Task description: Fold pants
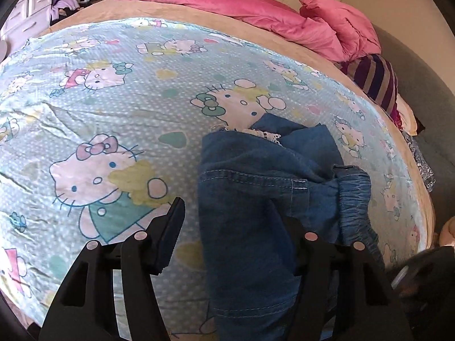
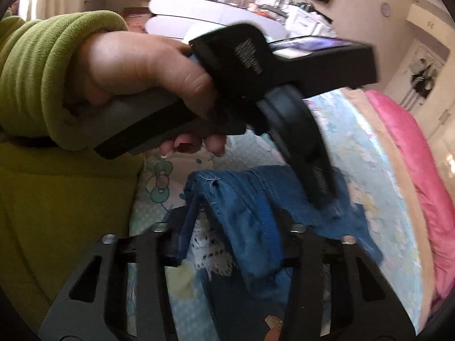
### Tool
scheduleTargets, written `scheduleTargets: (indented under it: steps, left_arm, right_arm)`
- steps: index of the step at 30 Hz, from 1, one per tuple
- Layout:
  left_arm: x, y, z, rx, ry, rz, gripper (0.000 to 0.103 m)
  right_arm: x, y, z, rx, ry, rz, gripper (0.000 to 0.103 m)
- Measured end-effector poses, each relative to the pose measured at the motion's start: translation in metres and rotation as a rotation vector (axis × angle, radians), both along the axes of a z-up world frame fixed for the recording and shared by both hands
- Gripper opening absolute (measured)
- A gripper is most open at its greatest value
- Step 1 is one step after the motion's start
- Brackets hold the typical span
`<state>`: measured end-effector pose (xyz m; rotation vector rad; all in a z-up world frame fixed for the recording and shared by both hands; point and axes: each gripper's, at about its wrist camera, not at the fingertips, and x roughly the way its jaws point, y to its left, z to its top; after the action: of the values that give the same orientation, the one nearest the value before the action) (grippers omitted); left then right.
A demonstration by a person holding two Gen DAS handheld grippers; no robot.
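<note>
In the left wrist view, the left gripper (image 1: 227, 227) fills the bottom of the frame with its two black fingers apart. The denim pants (image 1: 256, 199) hang between them; the left-hand finger (image 1: 170, 233) stands clear of the cloth, while the other finger is mostly hidden behind the fabric, so whether the pads press on the denim cannot be told. The pants run from the lower centre up to the middle right of the frame, with an elastic gathered waistband (image 1: 355, 199) at right and a strip of white lace trim (image 1: 270, 135) at their upper end. They lie on a pale blue cartoon-cat bedsheet (image 1: 113, 113) that covers most of the frame. Farther off, a pink blanket (image 1: 256, 8) lies along the upper edge, a striped purple cloth (image 1: 378, 82) sits at the upper right, and a white drawer unit (image 1: 31, 14) stands in the upper left corner.

In the right wrist view, the right gripper (image 2: 230, 227) at the bottom centre has its fingers drawn close together, clamped on a raised fold of the pants (image 2: 241, 216), which drapes over them. Above it, a hand (image 2: 136, 65) in a green sleeve (image 2: 42, 79) grips the left gripper's handle across the upper middle, and that gripper's tip reaches down to the denim at centre right. Beyond, shelves and clutter are blurred along the top.
</note>
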<state>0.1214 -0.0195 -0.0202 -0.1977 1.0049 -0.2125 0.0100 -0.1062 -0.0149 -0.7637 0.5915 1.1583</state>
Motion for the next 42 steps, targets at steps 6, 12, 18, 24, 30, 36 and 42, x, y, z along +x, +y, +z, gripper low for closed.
scheduleTargets:
  steps: [6,12,18,24,30,36,42]
  left_arm:
    - [0.000,0.001,-0.007,-0.039,-0.001,0.000,0.062]
    - [-0.005,0.005,-0.008,-0.067,-0.009,0.017,0.068]
    - [-0.013,0.004,-0.001,-0.053,-0.036,0.011,0.069]
    - [-0.022,0.006,0.009,-0.050,-0.065,0.019,0.075]
    - [-0.031,0.007,0.020,-0.042,-0.091,0.028,0.083]
    - [-0.041,0.005,0.030,-0.009,-0.122,0.026,0.084]
    - [-0.042,0.004,0.025,0.005,-0.110,0.021,0.084]
  right_arm:
    - [-0.019,-0.016,-0.005,-0.041,0.027,0.034,0.005]
    - [-0.013,-0.027,-0.007,0.037,0.138,-0.040,0.013]
    - [-0.009,-0.059,0.034,0.168,0.209,-0.106,0.021]
    - [-0.006,-0.095,0.074,0.274,0.170,-0.210,0.036]
    - [0.011,-0.123,0.083,0.349,0.139,-0.338,0.046]
    - [0.039,-0.133,0.071,0.371,0.152,-0.499,0.055]
    - [0.075,-0.149,0.040,0.370,0.259,-0.691,0.058]
